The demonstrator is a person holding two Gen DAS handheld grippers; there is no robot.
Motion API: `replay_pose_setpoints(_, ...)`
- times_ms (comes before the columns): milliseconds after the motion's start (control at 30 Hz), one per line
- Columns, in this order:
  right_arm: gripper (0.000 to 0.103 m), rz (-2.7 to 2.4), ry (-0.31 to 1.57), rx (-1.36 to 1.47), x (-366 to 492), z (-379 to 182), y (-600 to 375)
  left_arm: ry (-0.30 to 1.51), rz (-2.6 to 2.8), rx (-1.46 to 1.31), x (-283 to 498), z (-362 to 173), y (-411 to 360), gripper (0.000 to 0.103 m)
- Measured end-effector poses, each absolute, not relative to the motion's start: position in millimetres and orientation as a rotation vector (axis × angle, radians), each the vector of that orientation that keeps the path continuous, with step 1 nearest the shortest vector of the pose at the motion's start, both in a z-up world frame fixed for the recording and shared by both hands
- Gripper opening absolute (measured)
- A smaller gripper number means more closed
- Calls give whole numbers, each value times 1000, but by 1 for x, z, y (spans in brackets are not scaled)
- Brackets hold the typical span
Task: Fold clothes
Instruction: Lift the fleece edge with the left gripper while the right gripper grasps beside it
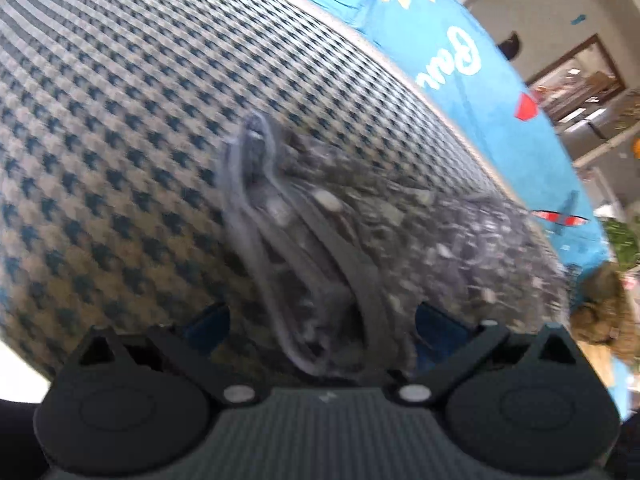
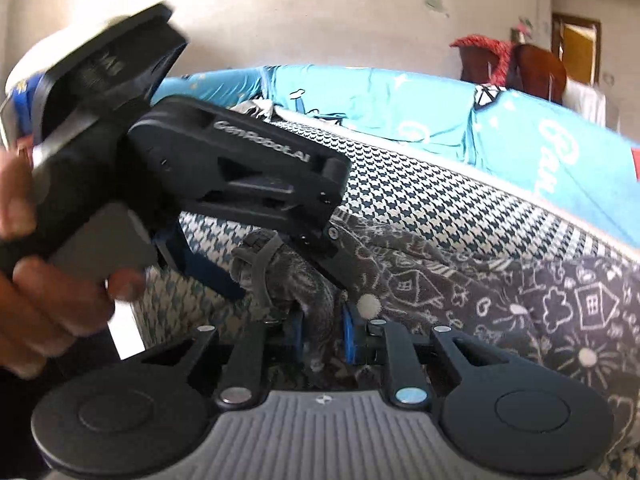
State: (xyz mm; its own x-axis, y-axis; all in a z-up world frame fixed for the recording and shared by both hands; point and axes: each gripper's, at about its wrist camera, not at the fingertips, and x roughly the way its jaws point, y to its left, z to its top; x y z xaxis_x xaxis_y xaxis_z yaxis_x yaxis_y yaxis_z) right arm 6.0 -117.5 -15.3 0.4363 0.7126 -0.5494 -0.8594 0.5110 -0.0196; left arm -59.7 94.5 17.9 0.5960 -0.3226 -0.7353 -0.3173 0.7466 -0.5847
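Grey printed garment (image 2: 500,300), white doodle houses and suns all over, lying on the houndstooth cover (image 2: 420,196) of a bed, long axis running from the bunched end at the grippers out toward the right edge of the right wrist view. Bunched end standing up in a ridge (image 1: 280,264), grey hem loops on top, pointing away along the left gripper's line. Blurred in the left wrist view, so no finer detail there.

Right gripper (image 2: 322,334) low and pitched down, blue-padded fingers (image 2: 347,332) narrow, pinched onto the gathered fold of the garment rising between them. Left gripper (image 2: 280,276) coming in from the upper left of the right wrist view, tilted steeply down, body held in a hand (image 2: 60,280) at the left edge. Left fingers (image 1: 438,322) standing wide in its own view, blue pads on either side of the ridge and clear of the cloth, nothing clamped.

Beyond the houndstooth cover, a turquoise sheet (image 2: 380,100) with white lettering, running along the far side. Bare houndstooth cloth open to the left of the ridge in the left wrist view. Near edge of the bed dropping off just left of the right gripper, pale floor (image 2: 124,332) showing below. Wall (image 2: 320,12) behind, red cloth (image 2: 484,52) draped in the far corner.
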Motion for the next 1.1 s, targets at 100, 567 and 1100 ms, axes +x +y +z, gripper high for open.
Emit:
replay_pose_setpoints(100, 18, 1002, 510, -329, 4, -14, -119, 938, -23, -765, -56, 17, 89, 93)
replay_pose_setpoints(567, 68, 993, 408, -543, -16, -33, -105, 913, -23, -735, -44, 22, 84, 83)
replay_pose_setpoints(1100, 28, 886, 257, -681, -9, -58, -80, 936, 1, -750, -33, 25, 91, 100)
